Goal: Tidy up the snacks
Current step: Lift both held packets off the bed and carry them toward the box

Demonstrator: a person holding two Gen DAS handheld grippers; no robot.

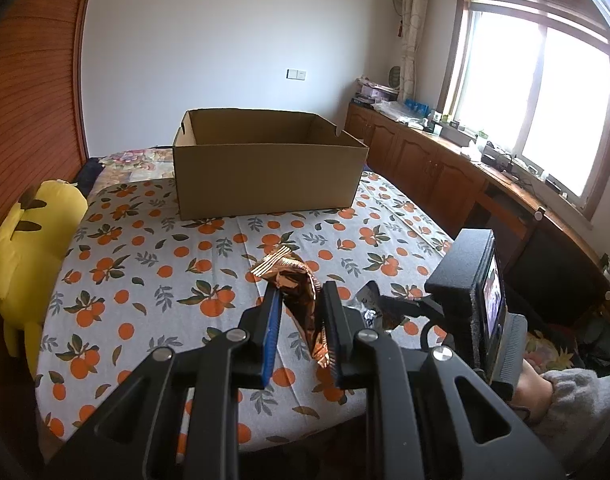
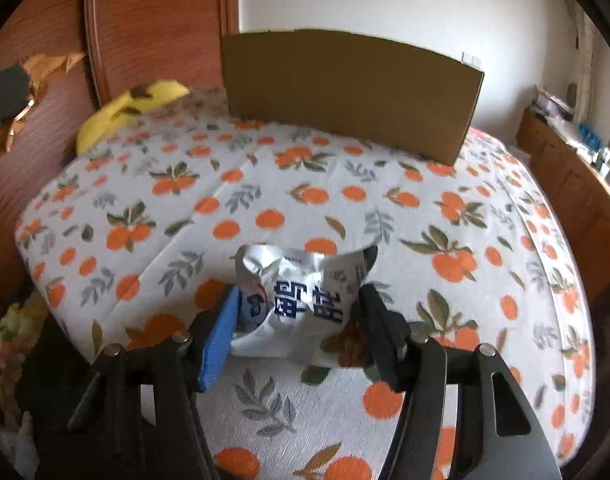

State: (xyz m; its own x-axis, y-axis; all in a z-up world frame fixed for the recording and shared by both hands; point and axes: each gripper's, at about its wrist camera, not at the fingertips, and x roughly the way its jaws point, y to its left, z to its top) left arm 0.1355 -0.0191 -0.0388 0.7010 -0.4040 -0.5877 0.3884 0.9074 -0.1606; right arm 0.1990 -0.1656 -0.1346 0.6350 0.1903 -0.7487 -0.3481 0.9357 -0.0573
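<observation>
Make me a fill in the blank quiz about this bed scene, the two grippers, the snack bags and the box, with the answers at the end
1. The left gripper is closed on a crinkled bag of ____ colour.
2. The white snack bag between the fingers of the right gripper has dark ____ lettering.
3. The cardboard box stands on the bedspread with its top ____.
4. The bedspread is printed with ____ fruit and leaves.

Missing words: copper; blue; open; orange
</observation>
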